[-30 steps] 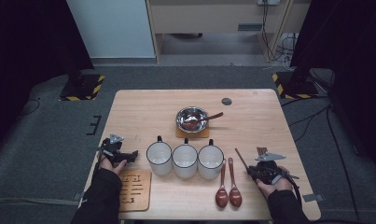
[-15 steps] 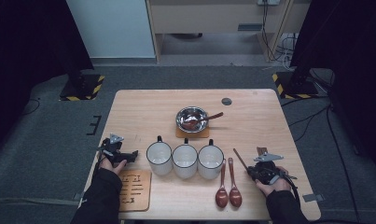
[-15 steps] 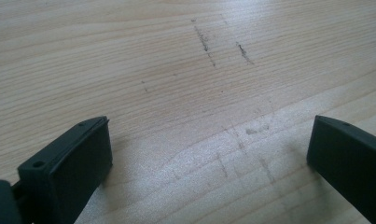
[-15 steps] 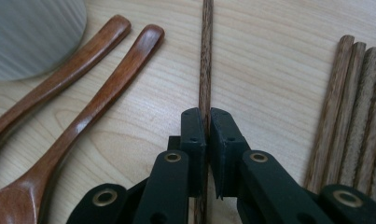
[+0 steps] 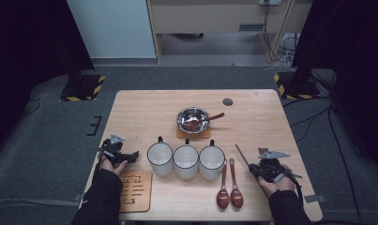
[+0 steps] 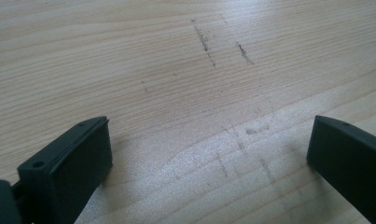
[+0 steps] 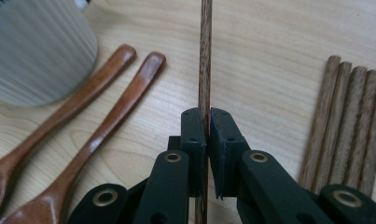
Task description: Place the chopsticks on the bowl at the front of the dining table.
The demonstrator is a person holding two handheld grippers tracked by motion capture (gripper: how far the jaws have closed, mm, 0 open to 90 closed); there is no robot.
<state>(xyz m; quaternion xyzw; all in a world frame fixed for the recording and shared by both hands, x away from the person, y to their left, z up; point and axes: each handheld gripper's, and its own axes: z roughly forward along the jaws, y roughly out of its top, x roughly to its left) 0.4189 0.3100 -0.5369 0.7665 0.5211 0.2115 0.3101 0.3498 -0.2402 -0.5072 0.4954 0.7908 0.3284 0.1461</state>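
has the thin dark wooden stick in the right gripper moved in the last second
Barely, if at all: the thin dark wooden stick in the right gripper keeps its place beside the two brown wooden spoons.

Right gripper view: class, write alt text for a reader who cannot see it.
The right gripper has its black jaws shut on a thin dark wooden stick. Two wooden spoons lie to its left beside a ribbed mug, and a bundle of similar sticks lies at right.
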